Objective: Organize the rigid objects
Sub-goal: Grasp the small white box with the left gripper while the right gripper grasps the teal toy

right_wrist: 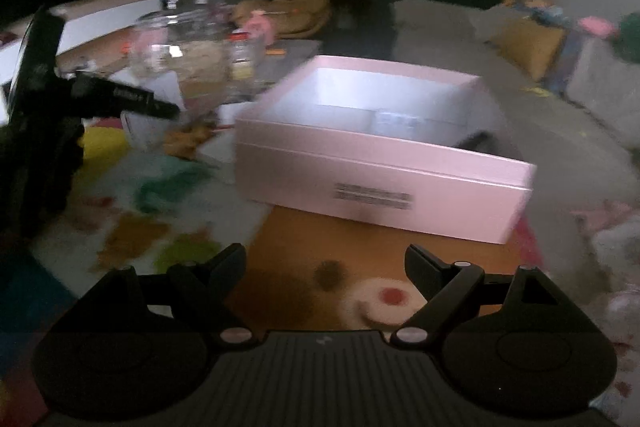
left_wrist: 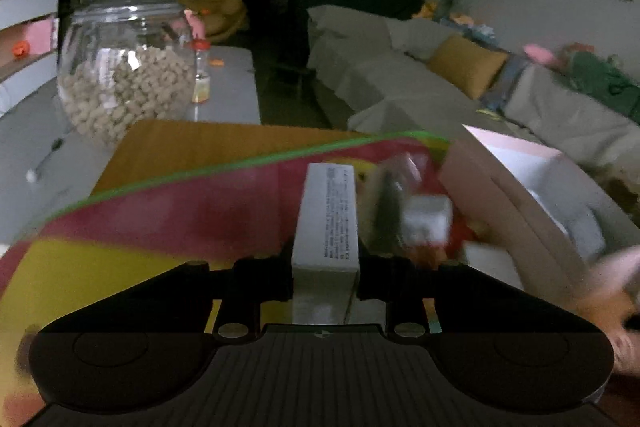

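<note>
Dim living room, sofa (left_wrist: 400, 67) behind the pink box (right_wrist: 380, 163), which sits on a wooden table (right_wrist: 312, 247) strewn with colourful mats. Left gripper (left_wrist: 326, 267) is clamped on a slim white carton (left_wrist: 326, 219) just left of the pink box. Right gripper (right_wrist: 326, 263) hangs wide apart, empty, in front of it. One small item seems already inside the box; most sorting looks undone.

Slim white carton (left_wrist: 326, 219), long and narrow, small print down one face, pointing away lengthwise, just left of the pink box (left_wrist: 516, 195). Pink box (right_wrist: 384, 167): open-topped, square, white inside with a divider, dark label on the near wall. Small blurred white item (right_wrist: 394, 121) inside, in the right-hand compartment.
</note>
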Action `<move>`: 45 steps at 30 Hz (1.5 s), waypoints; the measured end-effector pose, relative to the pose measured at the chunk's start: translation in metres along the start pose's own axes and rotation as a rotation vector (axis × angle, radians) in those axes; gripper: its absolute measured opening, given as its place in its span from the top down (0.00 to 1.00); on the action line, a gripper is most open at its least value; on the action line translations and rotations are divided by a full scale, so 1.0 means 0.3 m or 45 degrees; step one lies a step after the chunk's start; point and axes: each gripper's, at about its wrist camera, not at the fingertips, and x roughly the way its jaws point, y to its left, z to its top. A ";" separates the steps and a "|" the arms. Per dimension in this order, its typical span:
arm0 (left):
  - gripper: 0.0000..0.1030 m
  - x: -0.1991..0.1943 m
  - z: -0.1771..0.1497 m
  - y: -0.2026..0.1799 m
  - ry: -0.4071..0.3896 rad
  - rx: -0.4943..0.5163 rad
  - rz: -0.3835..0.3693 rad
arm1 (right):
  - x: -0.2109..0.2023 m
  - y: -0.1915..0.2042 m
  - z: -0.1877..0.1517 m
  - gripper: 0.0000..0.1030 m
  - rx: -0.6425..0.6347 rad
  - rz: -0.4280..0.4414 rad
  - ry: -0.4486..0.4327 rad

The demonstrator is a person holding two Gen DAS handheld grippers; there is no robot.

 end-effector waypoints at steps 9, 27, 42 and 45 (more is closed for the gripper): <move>0.71 -0.248 -0.187 -0.026 0.026 -0.025 -0.053 | 0.135 0.271 0.132 0.18 -0.147 0.220 0.026; 0.67 -0.239 -0.218 -0.043 0.069 -0.102 -0.099 | -0.043 0.065 -0.055 0.28 -0.284 -0.235 0.063; 0.67 -0.239 -0.222 -0.086 0.064 -0.010 -0.018 | 0.069 0.076 -0.005 0.16 0.109 -0.004 0.102; 0.67 -0.238 -0.222 -0.088 0.065 -0.003 -0.013 | 0.101 0.121 -0.002 0.07 0.009 -0.068 0.121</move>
